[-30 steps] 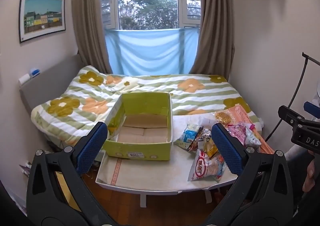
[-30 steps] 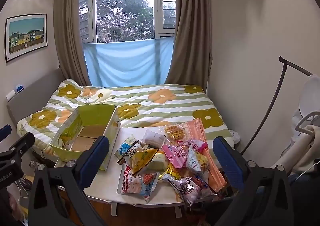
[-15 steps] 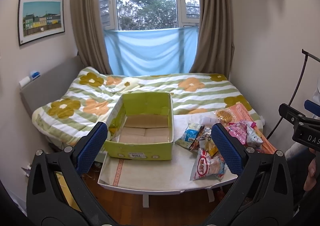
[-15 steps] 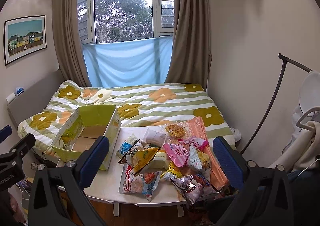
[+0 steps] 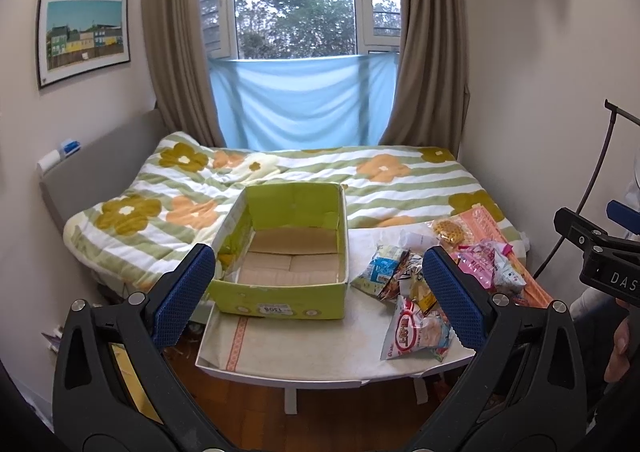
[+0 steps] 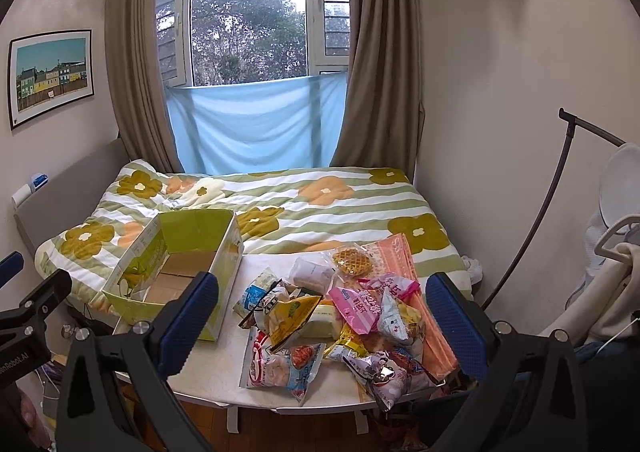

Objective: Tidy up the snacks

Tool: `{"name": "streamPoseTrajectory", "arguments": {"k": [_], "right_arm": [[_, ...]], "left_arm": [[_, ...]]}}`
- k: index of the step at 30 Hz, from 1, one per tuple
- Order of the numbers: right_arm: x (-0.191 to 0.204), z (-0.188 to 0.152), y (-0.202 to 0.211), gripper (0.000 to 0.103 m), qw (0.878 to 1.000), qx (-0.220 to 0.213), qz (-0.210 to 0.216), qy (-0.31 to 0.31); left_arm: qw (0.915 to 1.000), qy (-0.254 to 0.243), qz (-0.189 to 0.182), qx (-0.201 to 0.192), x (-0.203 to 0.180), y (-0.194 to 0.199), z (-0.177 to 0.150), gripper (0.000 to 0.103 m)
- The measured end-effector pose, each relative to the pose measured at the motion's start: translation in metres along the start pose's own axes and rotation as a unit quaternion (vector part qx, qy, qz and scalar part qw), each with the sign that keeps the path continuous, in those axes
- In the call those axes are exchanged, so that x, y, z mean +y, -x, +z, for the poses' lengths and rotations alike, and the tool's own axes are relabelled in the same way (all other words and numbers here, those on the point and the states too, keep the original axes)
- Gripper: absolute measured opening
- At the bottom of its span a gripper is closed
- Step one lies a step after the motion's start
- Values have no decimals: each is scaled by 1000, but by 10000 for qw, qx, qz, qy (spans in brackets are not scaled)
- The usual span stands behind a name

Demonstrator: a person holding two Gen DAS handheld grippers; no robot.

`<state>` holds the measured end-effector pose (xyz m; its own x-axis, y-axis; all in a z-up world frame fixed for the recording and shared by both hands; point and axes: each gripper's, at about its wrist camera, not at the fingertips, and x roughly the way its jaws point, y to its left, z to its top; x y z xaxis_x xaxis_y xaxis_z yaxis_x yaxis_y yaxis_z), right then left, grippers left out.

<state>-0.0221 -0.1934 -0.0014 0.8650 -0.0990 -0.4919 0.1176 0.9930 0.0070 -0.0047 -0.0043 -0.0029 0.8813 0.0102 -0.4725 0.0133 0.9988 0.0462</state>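
Left gripper (image 5: 320,288): both blue-padded fingers (image 5: 182,294) spread wide, nothing between them, touching nothing; held in the air on the near side of the green box (image 5: 280,248), clear of the table. Right gripper (image 6: 322,316): fingers equally wide apart, empty, no contact with anything; held in the air to the right of the box, on the near side of the snack pile (image 6: 340,316). Landmark: the green box, open-topped, cardboard floor bare, standing at the far left of the small white table (image 5: 312,352); its far side meets the edge of the bed. Snack pile lies on the table to the right of the box, well apart from its right wall at the near end, closer at the far end. Nearest the box: a blue-and-white packet (image 6: 256,294). In front of that, toward the near table edge: a large clear bag with red lettering (image 6: 280,364). Farther right of the box: a yellow bag (image 6: 290,318), a pink packet (image 6: 358,304), a silvery wrapper (image 6: 384,372) at the near edge. At the far end of the pile: a waffle in clear wrap (image 6: 352,262). An orange sheet (image 6: 424,316) lies under the pile's right side. Behind the box: a bed with a striped flower quilt (image 5: 280,175).
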Motion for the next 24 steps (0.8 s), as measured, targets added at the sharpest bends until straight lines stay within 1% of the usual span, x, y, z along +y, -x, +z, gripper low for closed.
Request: {"name": "streamPoseTrajectory", "arguments": {"k": [24], "right_arm": [[0, 0, -4, 103, 10000, 52, 10, 2]], "left_arm": [[10000, 34, -55, 23, -2, -2, 0, 103]]}}
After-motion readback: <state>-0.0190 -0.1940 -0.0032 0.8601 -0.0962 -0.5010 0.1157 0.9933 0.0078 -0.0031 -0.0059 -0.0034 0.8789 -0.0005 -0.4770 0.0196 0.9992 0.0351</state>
